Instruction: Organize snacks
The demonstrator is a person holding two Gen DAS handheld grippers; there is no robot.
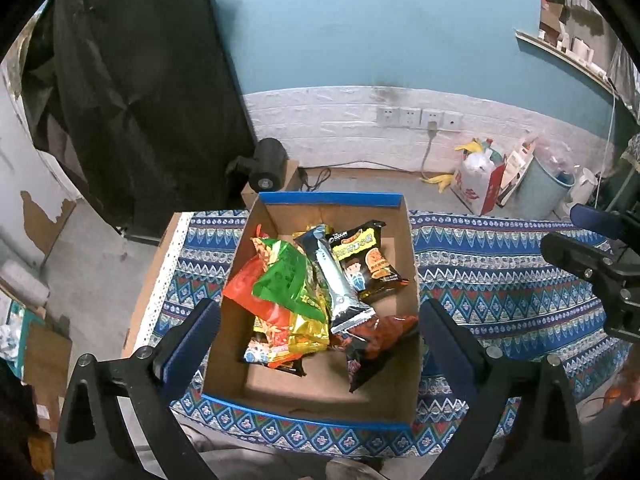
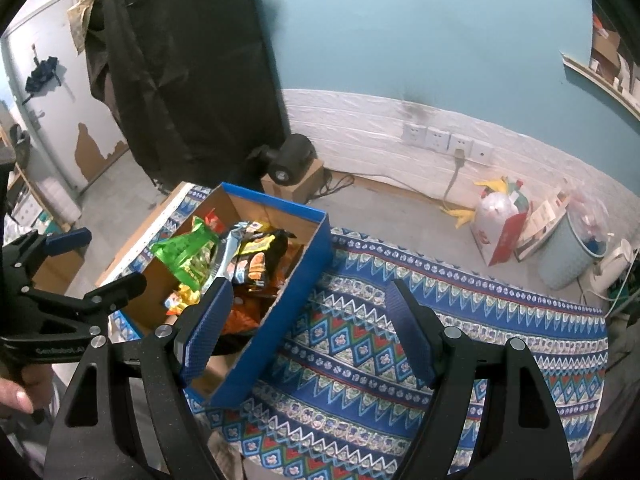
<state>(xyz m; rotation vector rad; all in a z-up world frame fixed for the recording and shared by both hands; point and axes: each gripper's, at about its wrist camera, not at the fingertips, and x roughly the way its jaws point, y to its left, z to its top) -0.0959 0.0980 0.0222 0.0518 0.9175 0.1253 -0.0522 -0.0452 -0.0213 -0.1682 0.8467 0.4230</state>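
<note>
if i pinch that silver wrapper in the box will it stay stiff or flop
The silver wrapper looks like thin crinkled foil, so it will probably bend and feel light. Its glossy surface may slip. It lies atop other packets in the box, so they may shift.

An open cardboard box [image 1: 412, 264] stands on the cloth-covered worktop [image 1: 500, 280], toward its left end. Inside the box lies a heap of snack packets [image 1: 288, 292]; one long packet [image 1: 336, 276] rests across the top of the heap, with a further packet [image 1: 368, 256] behind and to its right, and another [image 1: 376, 344] at the near right corner. The left gripper [image 1: 318, 332] hangs above the box's near half, one finger on each side of it. The right gripper [image 2: 308, 332] sits over the box's right wall and the bare cloth [image 2: 400, 300] beside it. On the floor behind the worktop, a bag [image 1: 480, 184] and a bin [image 1: 540, 188] stand against the wall at right.
</note>
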